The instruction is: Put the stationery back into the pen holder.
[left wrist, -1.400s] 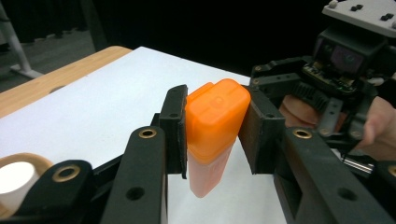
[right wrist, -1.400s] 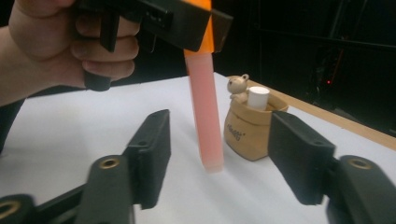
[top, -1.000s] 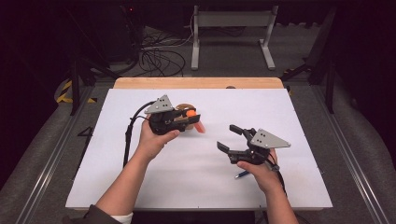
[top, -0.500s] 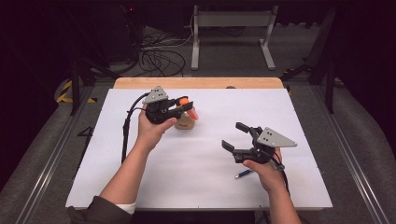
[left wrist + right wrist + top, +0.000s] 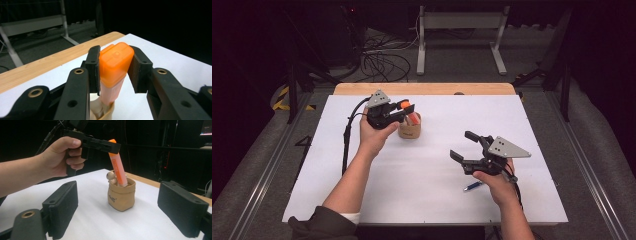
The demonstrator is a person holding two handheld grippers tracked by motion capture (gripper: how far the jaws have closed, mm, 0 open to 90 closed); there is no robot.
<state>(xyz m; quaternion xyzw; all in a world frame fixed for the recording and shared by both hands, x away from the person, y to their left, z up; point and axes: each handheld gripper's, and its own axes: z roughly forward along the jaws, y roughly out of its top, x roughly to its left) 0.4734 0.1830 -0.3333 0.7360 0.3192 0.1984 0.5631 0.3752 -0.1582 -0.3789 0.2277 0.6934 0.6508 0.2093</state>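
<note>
The left gripper (image 5: 404,111) held an orange highlighter (image 5: 117,162) by its cap, the 2 jaws pinched on the cap's sides, though in the left gripper view the far pad looked only partly seated. The highlighter stood tilted, its lower end already inside the small tan pot (image 5: 121,195) near the middle back of the white table (image 5: 422,200). The right gripper (image 5: 464,146) hovered well apart over the table's right half, jaws spread wide and holding nothing.

The main risk seemed to be the pot: it looked light and soft-sided, so a sideways drag on the leaning highlighter could tip or shove it. A loose grip on the smooth cap might also let the highlighter slip early and knock the rim.

Something pale, perhaps wooden, already sat in the pot (image 5: 111,177) beside the highlighter and could crowd it. A blue pen (image 5: 473,186) lay on the table just beside the person's right hand, clear of the pot.
</note>
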